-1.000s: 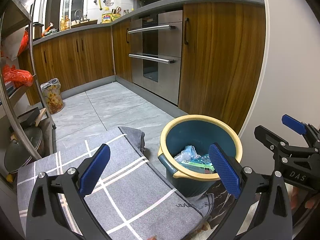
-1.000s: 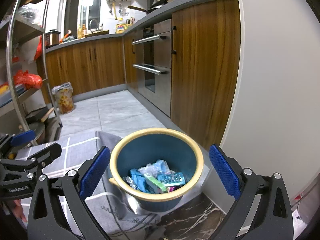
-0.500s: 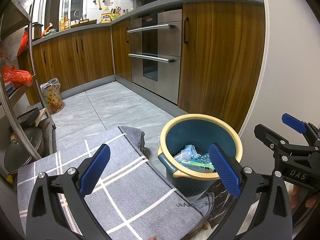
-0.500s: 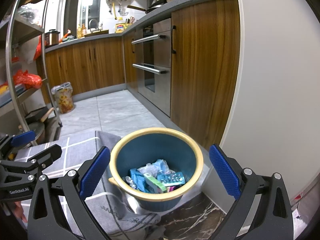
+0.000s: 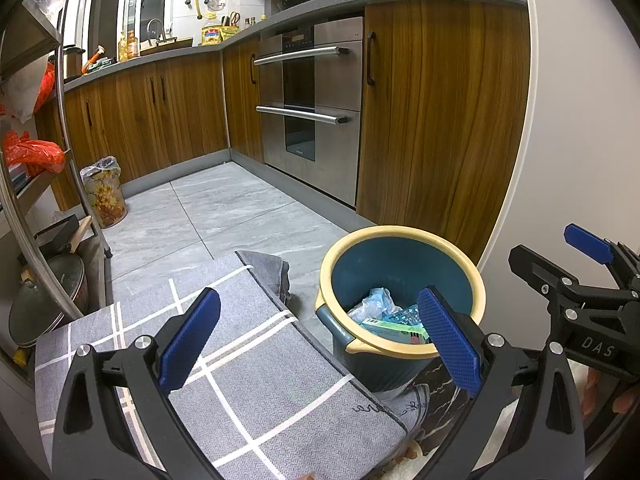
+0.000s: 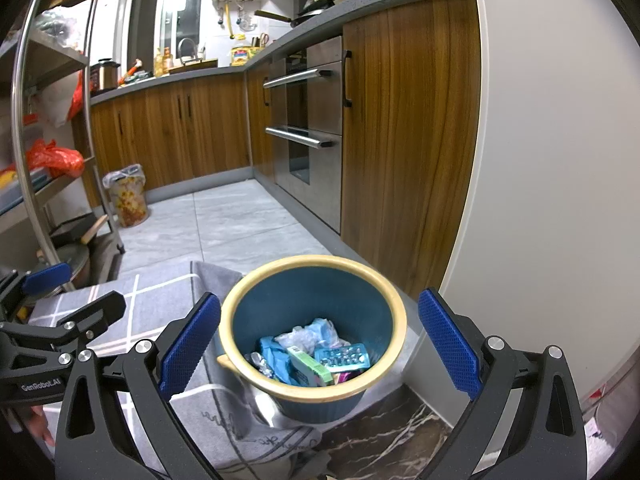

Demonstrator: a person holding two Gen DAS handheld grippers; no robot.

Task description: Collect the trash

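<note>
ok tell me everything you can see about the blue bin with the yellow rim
The blue bin is a round, plastic-looking tub with a thick pale yellow rim and a small spout-like lip on one side. It stands upright and open on the floor beside the grey checked mat, near the wooden cabinet. Inside lie a blister pack, a green carton and crumpled wrappers. Neither tool touches it.

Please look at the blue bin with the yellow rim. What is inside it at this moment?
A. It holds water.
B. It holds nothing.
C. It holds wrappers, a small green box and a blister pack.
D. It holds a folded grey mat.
C: in the right wrist view the bin holds crumpled wrappers, a green box and a blister pack.
</note>
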